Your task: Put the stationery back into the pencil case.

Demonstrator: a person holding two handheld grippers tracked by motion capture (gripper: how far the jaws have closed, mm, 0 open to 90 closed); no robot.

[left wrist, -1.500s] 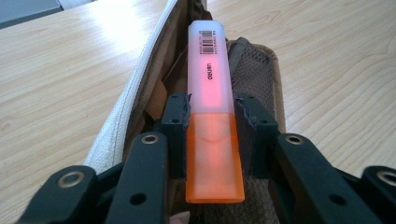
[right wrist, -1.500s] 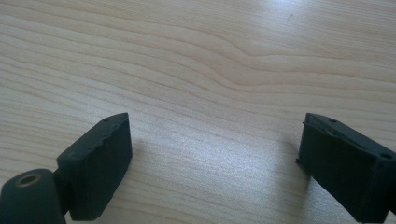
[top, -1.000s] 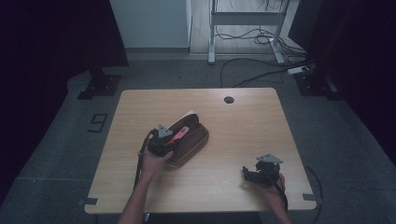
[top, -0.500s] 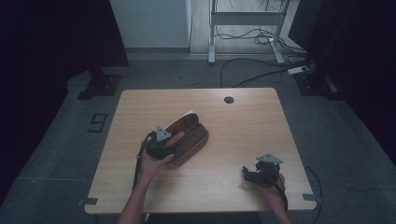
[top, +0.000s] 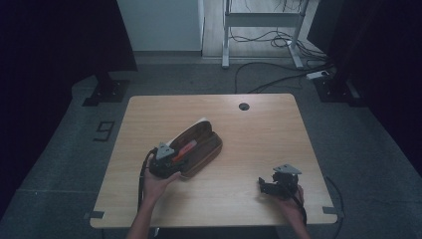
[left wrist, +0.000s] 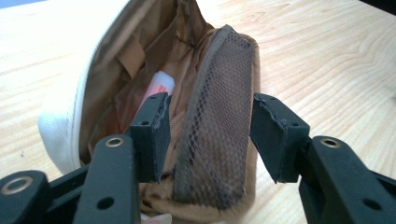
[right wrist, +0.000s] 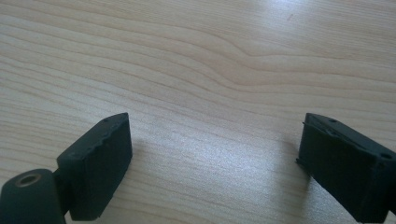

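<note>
**Soft pouch, wide jaws: a snag waiting at the mesh**

While your left hand-held gripper (left wrist: 208, 135) sits spread around the brown mesh inner pocket (left wrist: 217, 126) of the open tan fabric pouch with the white shell (top: 196, 144), nothing is pinched yet. The pouch lies left of centre on the light wooden counter (top: 259, 129), unzipped, with a red-and-white item (left wrist: 156, 88) tucked inside. Closing here could catch the mesh alone and drag the whole limp pouch across the smooth wood, since nothing pins it. Your left jaw sits inside the opening, so it might also nip the lining. Your right hand-held gripper (right wrist: 212, 158), jaws wide over bare wood near the front right corner, is well apart and steadies nothing.
</note>
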